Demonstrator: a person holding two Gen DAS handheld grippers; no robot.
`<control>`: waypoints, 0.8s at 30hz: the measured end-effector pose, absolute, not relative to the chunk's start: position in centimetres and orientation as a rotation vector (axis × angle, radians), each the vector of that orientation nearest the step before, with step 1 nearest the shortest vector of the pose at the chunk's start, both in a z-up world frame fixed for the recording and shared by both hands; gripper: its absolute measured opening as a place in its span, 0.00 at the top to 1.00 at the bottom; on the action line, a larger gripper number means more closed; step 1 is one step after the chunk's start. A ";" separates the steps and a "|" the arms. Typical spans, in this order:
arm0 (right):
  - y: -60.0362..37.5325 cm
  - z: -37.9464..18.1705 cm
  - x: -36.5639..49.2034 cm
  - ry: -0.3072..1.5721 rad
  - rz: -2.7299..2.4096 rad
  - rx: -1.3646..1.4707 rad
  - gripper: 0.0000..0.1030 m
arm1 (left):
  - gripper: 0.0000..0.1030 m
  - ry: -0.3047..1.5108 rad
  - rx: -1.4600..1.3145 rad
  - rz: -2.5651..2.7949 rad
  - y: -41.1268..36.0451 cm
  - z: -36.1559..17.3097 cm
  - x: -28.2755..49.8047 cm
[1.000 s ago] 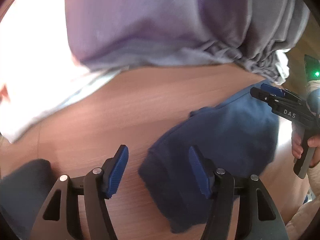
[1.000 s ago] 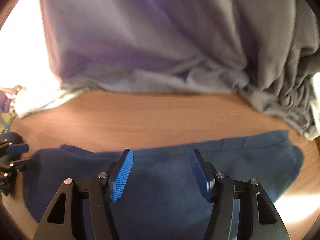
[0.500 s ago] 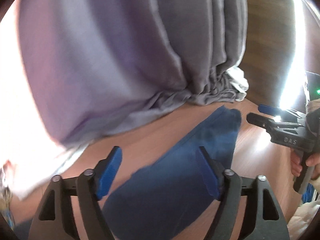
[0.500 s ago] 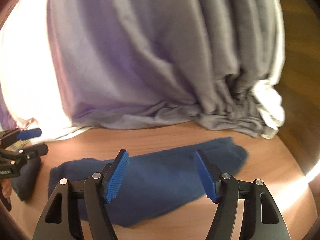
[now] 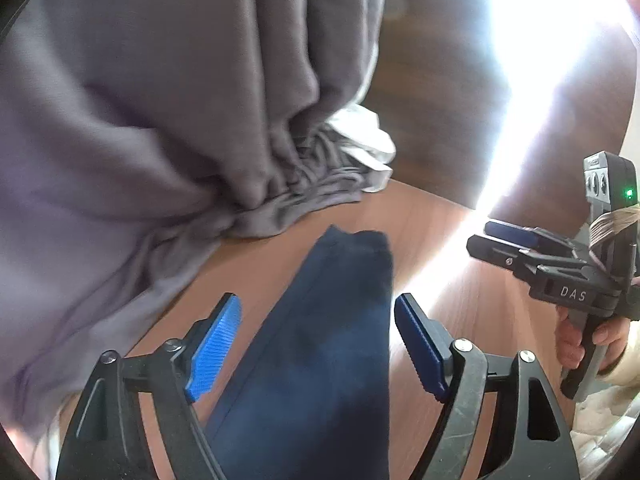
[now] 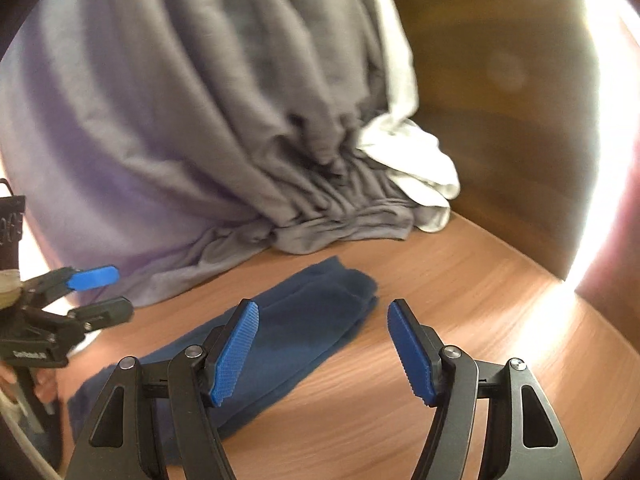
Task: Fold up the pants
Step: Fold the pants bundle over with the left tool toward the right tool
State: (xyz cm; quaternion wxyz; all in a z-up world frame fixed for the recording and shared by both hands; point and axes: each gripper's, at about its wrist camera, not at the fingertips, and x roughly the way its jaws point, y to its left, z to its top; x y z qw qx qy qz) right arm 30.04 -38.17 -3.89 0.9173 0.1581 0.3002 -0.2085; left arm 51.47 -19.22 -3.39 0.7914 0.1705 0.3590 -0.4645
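Observation:
The dark blue pants (image 5: 320, 352) lie folded in a long strip on the wooden table (image 5: 440, 256); they also show in the right wrist view (image 6: 280, 336). My left gripper (image 5: 318, 344) is open and empty, raised above the strip with one blue pad on each side of it. My right gripper (image 6: 323, 348) is open and empty, above the table near the strip's far end. Each gripper shows in the other's view: the right one (image 5: 500, 240) at the right, the left one (image 6: 100, 288) at the left, both open.
A grey curtain (image 6: 200, 120) hangs behind and bunches on the table, with white cloth (image 6: 420, 176) beside it. A wooden wall panel (image 6: 500, 80) stands at the back right. Bright sunlight falls across the table's right side (image 5: 460, 256).
Both grippers have lifted up and back from the pants and tilted upward. The pants lie in the same folded strip, seen from farther away.

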 end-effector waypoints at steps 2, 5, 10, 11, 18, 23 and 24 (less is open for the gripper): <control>-39.6 -4.6 30.4 0.615 -0.433 0.376 0.35 | 0.33 0.781 0.363 -1.030 -20.5 -4.0 52.8; -41.2 -5.8 31.2 0.615 -0.445 0.432 0.36 | 0.36 0.791 0.364 -1.057 -22.6 -5.0 55.0; -43.4 -8.1 33.0 0.618 -0.478 0.482 0.41 | 0.38 0.830 0.366 -1.107 -26.2 -7.0 57.9; -43.8 -8.7 33.2 0.624 -0.481 0.496 0.42 | 0.38 0.838 0.369 -1.118 -26.9 -7.5 58.3; -46.1 -12.9 34.6 0.665 -0.508 0.582 0.51 | 0.46 0.939 0.392 -1.186 -30.6 -11.5 60.7; -46.8 -14.7 35.0 0.684 -0.518 0.639 0.56 | 0.53 0.992 0.404 -1.204 -31.8 -13.7 61.7; -46.9 -14.9 35.1 0.688 -0.514 0.653 0.57 | 0.53 1.002 0.401 -1.204 -31.9 -14.0 61.8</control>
